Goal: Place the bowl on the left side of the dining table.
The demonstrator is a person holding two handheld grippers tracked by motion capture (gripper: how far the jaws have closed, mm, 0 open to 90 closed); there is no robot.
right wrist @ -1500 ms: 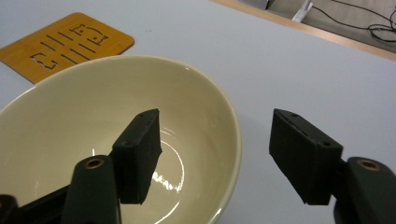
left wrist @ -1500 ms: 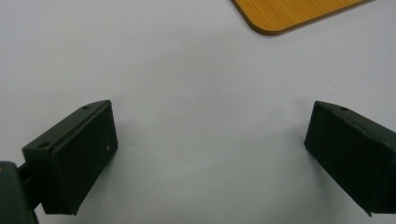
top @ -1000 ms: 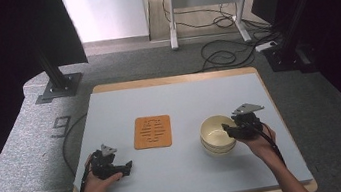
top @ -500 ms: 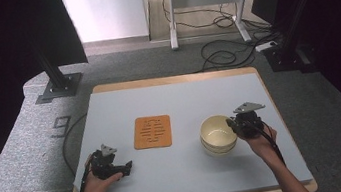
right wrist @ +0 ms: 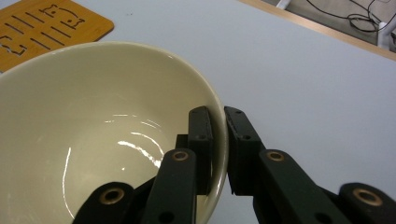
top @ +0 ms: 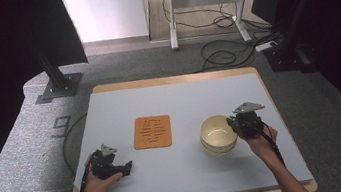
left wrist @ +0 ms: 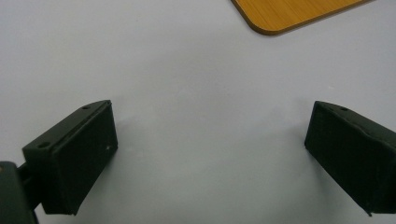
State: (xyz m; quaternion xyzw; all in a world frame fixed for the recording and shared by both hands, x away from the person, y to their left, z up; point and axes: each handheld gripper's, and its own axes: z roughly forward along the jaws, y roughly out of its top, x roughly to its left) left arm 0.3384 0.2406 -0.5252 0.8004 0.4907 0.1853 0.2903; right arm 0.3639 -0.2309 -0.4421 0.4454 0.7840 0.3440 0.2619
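The right claw [right wrist: 217,149] is clamped on the near rim of the glossy cream ceramic bowl [top: 218,130], right of the orange slotted mat [top: 152,132] on the pale grey bench [top: 179,100]; it looks stiff, slippery and breakable, while the left claw [left wrist: 210,154] gapes wide, empty.

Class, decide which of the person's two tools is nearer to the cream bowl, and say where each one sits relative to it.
Right. The right tool is clamped on the cream bowl's rim, one jaw inside, one outside. The left tool rests open on the table, well off to the bowl's left, nearer the person than the orange trivet.
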